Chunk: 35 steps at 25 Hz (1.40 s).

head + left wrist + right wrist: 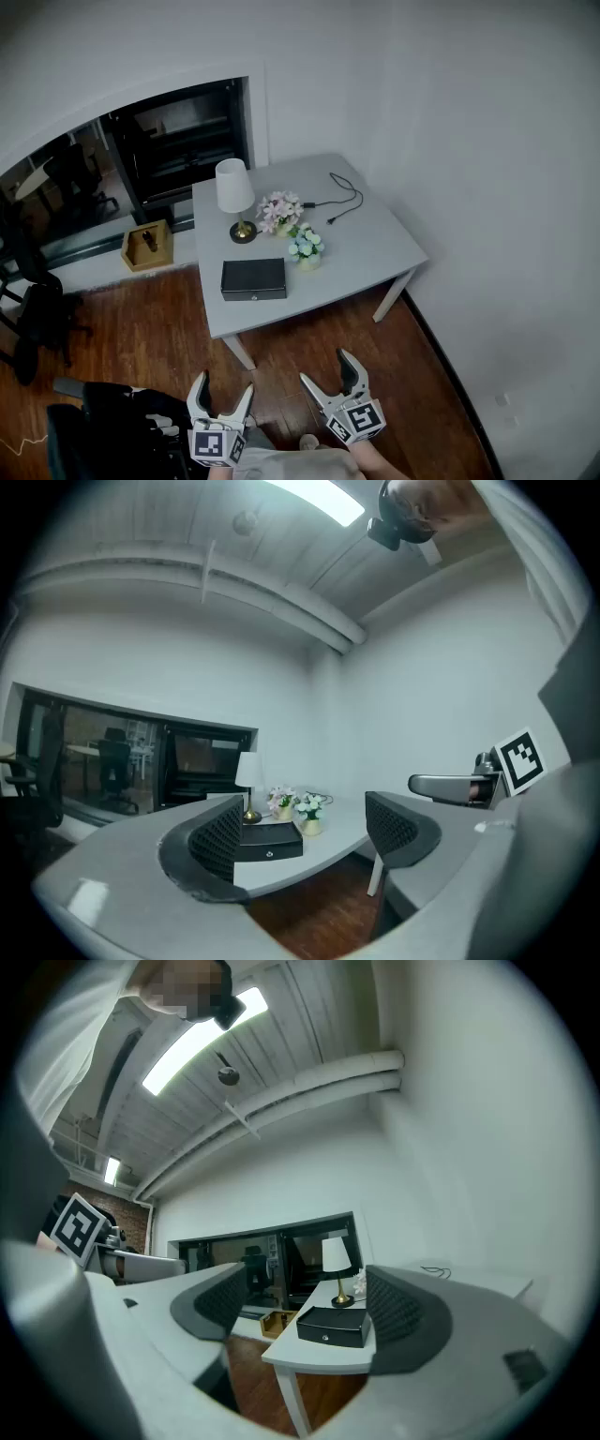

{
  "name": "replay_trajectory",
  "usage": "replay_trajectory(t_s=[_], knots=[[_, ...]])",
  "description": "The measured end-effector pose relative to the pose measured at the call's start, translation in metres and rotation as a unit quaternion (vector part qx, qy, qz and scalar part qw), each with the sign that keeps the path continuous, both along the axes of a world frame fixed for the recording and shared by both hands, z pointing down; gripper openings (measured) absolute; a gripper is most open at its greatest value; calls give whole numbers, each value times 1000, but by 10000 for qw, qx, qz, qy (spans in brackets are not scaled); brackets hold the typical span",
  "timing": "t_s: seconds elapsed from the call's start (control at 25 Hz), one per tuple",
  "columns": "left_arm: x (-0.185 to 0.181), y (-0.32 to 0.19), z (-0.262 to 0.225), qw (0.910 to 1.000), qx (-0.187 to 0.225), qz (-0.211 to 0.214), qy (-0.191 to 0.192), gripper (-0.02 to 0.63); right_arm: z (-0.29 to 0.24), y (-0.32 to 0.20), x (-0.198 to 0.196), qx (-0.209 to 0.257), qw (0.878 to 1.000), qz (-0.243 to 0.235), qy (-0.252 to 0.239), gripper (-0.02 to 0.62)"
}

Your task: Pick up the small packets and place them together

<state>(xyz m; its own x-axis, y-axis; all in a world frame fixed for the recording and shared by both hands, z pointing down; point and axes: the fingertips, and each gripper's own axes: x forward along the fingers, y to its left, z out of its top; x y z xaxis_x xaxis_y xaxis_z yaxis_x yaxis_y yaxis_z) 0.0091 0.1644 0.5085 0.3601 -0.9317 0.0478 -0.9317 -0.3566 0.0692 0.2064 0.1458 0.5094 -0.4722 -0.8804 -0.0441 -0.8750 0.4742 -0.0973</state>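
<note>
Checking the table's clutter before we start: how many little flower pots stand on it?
2. The pot of pink and white flowers stands right beside the lamp; the pot of blue and white flowers stands nearer, off the right end of the black box. None seems hidden.

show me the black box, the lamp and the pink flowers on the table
black box (253,278), head view, centre of its lid
lamp (233,186), head view, on the white shade
pink flowers (279,210), head view, middle of the blooms
</note>
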Motion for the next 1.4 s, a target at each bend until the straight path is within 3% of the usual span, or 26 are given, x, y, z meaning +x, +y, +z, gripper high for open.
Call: replay_trajectory(t_s=[0.2,0.48,0.68,0.92,1.04,1.12,1.28,1.4], knots=[[-25,-62,0,9995,128,174,243,373,15,-49,-20,-164,9998,-30,54,394],[-70,-173,-13,9973,512,528,-1,368,18,-133,-86,-311,9994,142,62,393],[-110,-244,-5,9975,445,551,31,368,15,-193,-122,-379,9980,421,274,393],[-122,-281,-17,9965,401,728,-19,368,26,-237,-129,-619,9952,599,472,393],[-121,-285,-17,9970,389,668,5,368,68,-259,-124,-1125,9909,526,519,389],[-121,-285,-11,9981,272,551,62,368,116,-270,-125,-1783,9818,308,581,323],[-121,-284,0,9994,80,340,38,368,217,-282,-135,-3304,9428,-120,415,322],[-121,-287,6,9999,-9,160,4,368,269,-291,-147,-4003,9150,-413,271,321]])
